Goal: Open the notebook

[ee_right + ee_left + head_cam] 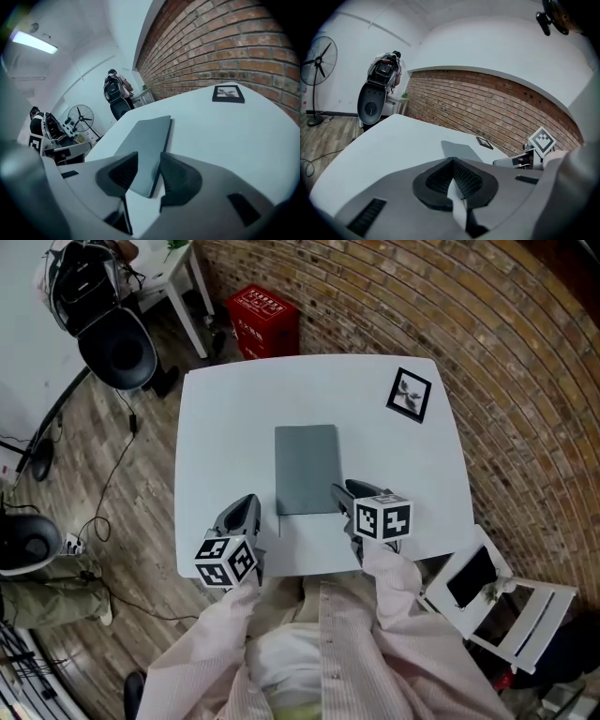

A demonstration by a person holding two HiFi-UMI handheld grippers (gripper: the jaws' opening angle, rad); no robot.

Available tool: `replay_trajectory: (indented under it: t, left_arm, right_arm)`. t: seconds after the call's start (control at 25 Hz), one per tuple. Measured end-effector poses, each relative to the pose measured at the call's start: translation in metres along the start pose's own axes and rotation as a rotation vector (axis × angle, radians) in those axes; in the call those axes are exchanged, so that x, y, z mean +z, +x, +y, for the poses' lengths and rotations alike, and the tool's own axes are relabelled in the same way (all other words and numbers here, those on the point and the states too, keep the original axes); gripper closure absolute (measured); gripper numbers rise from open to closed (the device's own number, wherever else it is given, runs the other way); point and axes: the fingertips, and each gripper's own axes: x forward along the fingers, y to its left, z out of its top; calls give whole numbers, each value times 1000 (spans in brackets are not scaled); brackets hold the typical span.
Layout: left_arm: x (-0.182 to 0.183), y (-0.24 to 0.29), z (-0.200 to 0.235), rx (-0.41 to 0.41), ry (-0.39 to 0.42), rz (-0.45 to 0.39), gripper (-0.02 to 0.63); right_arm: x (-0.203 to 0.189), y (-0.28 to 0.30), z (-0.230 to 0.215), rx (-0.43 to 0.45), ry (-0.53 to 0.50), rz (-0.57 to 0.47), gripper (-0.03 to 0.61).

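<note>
A closed grey notebook (306, 470) lies flat in the middle of the white table (225, 427). My right gripper (343, 492) hovers at the notebook's near right corner. In the right gripper view its jaws (149, 157) stand a little apart, open, with the notebook's (146, 138) right edge and corner showing in the gap below. My left gripper (248, 505) sits left of the notebook's near edge, clear of it, with its pads closed together (452, 161) and nothing between them. The notebook (461, 151) shows just beyond them.
A black-framed picture card (409, 393) lies at the table's far right corner. A red crate (262, 320) and a black chair (117, 343) stand beyond the table by the brick wall. A white folding chair (497, 601) is at the near right.
</note>
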Motion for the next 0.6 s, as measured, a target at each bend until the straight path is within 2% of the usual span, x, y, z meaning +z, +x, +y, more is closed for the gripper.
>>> replay_trajectory:
  t: [0.6]
  left_arm:
    - [-18, 28, 0, -27, -15, 107, 621]
  right_arm:
    - [-23, 22, -8, -10, 125, 165, 428]
